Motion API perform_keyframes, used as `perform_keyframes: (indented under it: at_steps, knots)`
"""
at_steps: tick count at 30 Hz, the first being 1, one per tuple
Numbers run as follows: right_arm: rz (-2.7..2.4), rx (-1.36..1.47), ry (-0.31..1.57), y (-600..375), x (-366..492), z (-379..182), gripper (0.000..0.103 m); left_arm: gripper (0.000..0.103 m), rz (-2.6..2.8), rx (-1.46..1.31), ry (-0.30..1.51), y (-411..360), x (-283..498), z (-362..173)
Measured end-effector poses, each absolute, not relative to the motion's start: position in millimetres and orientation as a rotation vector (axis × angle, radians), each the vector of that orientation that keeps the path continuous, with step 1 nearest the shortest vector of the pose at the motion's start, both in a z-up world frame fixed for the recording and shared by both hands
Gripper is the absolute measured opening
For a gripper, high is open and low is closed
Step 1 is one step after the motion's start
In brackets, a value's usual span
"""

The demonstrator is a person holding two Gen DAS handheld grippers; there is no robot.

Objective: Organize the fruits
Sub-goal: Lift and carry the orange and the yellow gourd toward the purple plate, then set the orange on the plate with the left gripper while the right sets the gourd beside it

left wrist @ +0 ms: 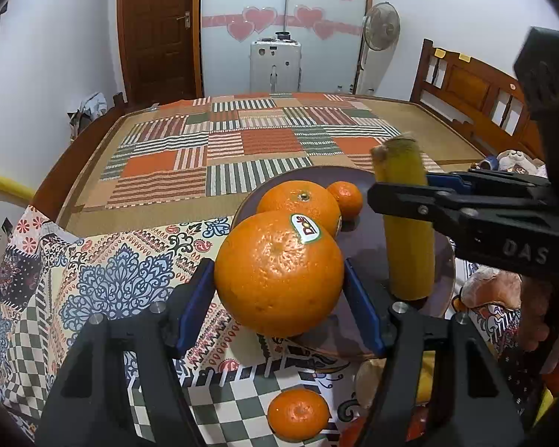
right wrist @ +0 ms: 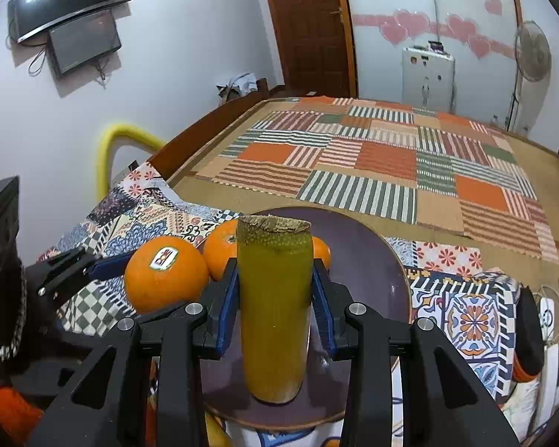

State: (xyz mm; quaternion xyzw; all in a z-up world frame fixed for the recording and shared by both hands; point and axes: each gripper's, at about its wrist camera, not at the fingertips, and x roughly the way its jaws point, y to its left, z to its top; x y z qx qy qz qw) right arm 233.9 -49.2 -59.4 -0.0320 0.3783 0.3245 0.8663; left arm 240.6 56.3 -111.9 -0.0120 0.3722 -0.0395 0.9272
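Two oranges (left wrist: pixel 298 201) lie on the plate (left wrist: pixel 369 231) — a third (left wrist: pixel 298 414) before it.

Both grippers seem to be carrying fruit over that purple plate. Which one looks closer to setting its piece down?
Probably the right gripper: its banana is upright with its lower end at the plate surface. The left gripper holds the stickered orange at the plate's near rim.

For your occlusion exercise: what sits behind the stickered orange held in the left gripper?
Behind the stickered orange on the purple plate: another orange, partly covered, and a small mandarin. The plate beneath them is hidden.
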Motion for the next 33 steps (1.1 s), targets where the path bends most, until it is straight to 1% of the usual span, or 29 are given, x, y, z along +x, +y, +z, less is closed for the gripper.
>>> perform_keyframes:
  at_steps: [5,14,21,27,29,32,33]
  knots:
    - [0.666,-0.077,0.854,-41,243,-72,0.033,0.068,-0.088,-0.03,0.768,58,242,-110]
    - [0.645,-0.111,0.869,-36,242,-75,0.035,0.068,-0.087,-0.019,0.772,57,244,-109]
    - [0.646,-0.097,0.848,-51,237,-66,0.037,0.068,-0.092,-0.021,0.765,54,243,-107]
    - [0.611,-0.129,0.788,-63,221,-56,0.041,0.068,-0.122,-0.021,0.742,47,236,-100]
    - [0.612,-0.124,0.78,-68,218,-55,0.045,0.068,-0.155,-0.018,0.723,40,233,-93]
    - [0.616,-0.124,0.771,-75,211,-54,0.045,0.068,-0.163,0.022,0.73,31,234,-92]
    - [0.614,-0.13,0.767,-76,207,-55,0.045,0.07,-0.162,0.03,0.738,29,236,-93]
